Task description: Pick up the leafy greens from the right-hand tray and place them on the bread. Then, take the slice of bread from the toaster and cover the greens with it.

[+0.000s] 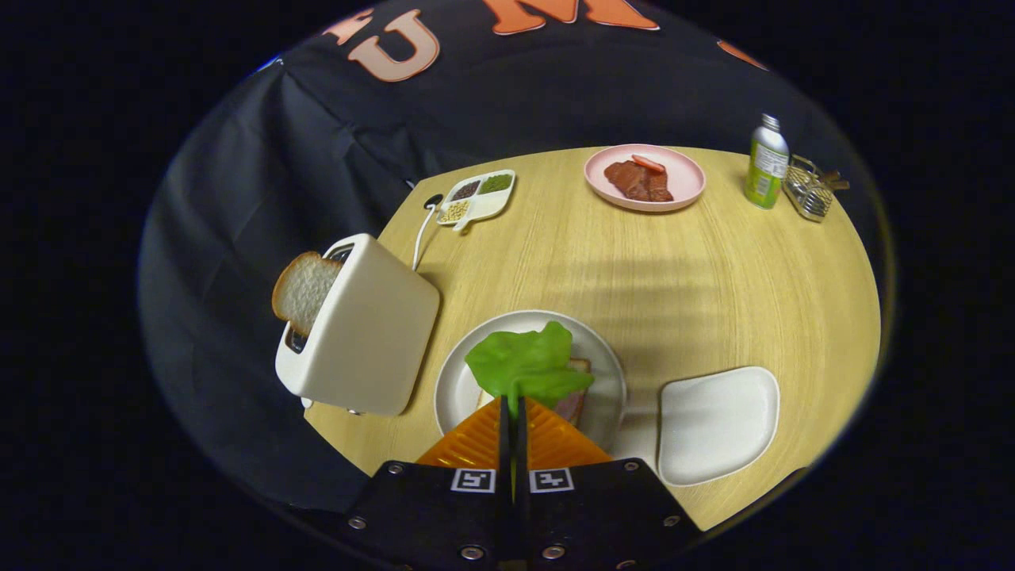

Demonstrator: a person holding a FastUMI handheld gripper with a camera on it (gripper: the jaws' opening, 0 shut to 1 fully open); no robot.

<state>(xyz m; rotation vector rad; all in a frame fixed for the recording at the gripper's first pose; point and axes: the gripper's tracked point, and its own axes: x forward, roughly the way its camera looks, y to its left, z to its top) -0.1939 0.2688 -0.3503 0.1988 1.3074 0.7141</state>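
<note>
We've got the gripper (512, 406) pinched tight on the stem of the greens (527, 366), leaf fanned out just ahead of the fingers, over the bread (580, 367) on the round plate (456, 388). Second slice (301, 290) sits in toaster (361, 329), left of plate.

Even overhead light, soft shadows, sharp focus, fisheye-bent edges.

Gripper camera rides behind the fingers (512, 420), looking down and forward over a round wooden table (714, 285). Near: round plate (456, 388), just ahead. Toaster (365, 333) left; pink plate (644, 176) far.
</note>
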